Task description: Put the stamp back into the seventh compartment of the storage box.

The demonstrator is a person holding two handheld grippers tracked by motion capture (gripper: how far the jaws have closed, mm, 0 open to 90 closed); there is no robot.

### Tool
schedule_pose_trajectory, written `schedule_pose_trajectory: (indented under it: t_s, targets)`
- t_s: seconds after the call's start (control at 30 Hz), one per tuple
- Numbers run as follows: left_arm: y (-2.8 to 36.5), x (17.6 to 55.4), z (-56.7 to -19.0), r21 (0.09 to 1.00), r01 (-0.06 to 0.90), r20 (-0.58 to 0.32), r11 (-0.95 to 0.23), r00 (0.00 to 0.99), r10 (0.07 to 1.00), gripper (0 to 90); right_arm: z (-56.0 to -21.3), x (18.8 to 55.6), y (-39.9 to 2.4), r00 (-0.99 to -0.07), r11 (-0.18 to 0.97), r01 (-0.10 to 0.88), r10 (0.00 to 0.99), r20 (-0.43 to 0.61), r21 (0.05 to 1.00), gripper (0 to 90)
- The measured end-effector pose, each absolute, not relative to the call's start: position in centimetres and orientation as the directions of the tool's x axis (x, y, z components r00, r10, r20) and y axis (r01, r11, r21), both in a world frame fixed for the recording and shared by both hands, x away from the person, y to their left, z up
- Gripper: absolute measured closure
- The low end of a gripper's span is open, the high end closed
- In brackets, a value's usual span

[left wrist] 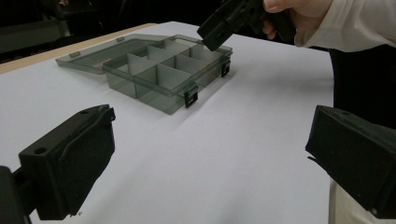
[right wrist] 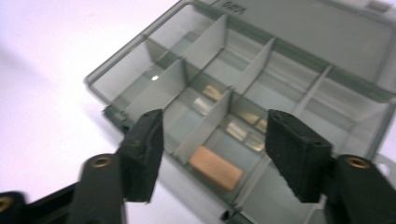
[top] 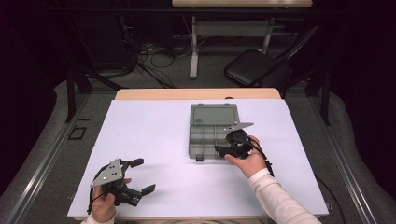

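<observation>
Smoky grey translucent plastic makes up the compartment box (top: 212,139), which sits open on the white table (top: 140,140) a little right of centre, nearer the far edge, its lid (top: 214,113) folded flat toward that edge. Thin dividers split the tray into cells. A small tan block (right wrist: 215,168) lies flat on the floor of a cell at the box's near right corner, directly between the jaws of the right gripper (right wrist: 215,154), which stand parted on either side of it without pressing it. That gripper hangs over the box's near right corner. The left gripper (top: 140,176) rests near the table's near left corner, well apart from the box, its jaws spread wide with nothing between them.
</observation>
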State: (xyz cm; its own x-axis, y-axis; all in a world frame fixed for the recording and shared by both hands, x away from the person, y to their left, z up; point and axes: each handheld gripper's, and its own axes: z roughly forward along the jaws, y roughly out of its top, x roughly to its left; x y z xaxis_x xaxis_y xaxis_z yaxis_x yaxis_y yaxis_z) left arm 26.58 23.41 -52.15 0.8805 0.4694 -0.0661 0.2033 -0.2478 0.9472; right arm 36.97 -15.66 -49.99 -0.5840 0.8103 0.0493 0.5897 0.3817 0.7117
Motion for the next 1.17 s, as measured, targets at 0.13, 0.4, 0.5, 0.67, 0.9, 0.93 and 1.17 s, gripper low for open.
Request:
schedule_pose_trajectory:
  t_s: [0.13, 0.4, 0.5, 0.67, 0.9, 0.93, 1.17]
  targets:
    - [23.4, 26.6, -52.1, 0.947, 0.203, -0.066, -0.247, 0.88, 0.471, 0.9, -49.7, 36.5, -15.7, -0.596, 0.388, 0.585, 0.801, 0.053, 0.712, 31.9]
    - [23.4, 26.6, -52.1, 0.948, 0.204, -0.067, -0.246, 0.88, 0.47, 0.9, -49.3, 35.6, -15.9, -0.595, 0.386, 0.557, 0.803, 0.029, 0.735, 19.4]
    - [23.4, 26.6, -52.1, 0.948, 0.204, -0.068, -0.246, 0.88, 0.47, 0.8, -49.3, 35.1, -16.0, -0.573, 0.365, 0.55, 0.82, 0.021, 0.751, 17.2]
    - [23.4, 26.6, -52.1, 0.947, 0.203, -0.069, -0.247, 0.884, 0.463, 0.8, -49.2, 34.0, -16.4, -0.557, 0.323, 0.536, 0.829, 0.039, 0.78, 14.8]
    - [23.4, 26.6, -52.2, 0.947, 0.205, -0.069, -0.247, 0.881, 0.468, 0.8, -49.2, 32.3, -16.9, -0.558, 0.3, 0.503, 0.829, 0.039, 0.811, 12.6]
    - [23.4, 26.6, -52.1, 0.947, 0.205, -0.069, -0.248, 0.882, 0.466, 0.8, -49.2, 32.2, -17.0, -0.557, 0.299, 0.503, 0.829, 0.04, 0.811, 11.1]
    - [23.4, 26.7, -52.2, 0.947, 0.206, -0.069, -0.247, 0.881, 0.467, 0.7, -49.6, 30.6, -17.4, -0.561, 0.274, 0.499, 0.825, 0.066, 0.822, 10.4]
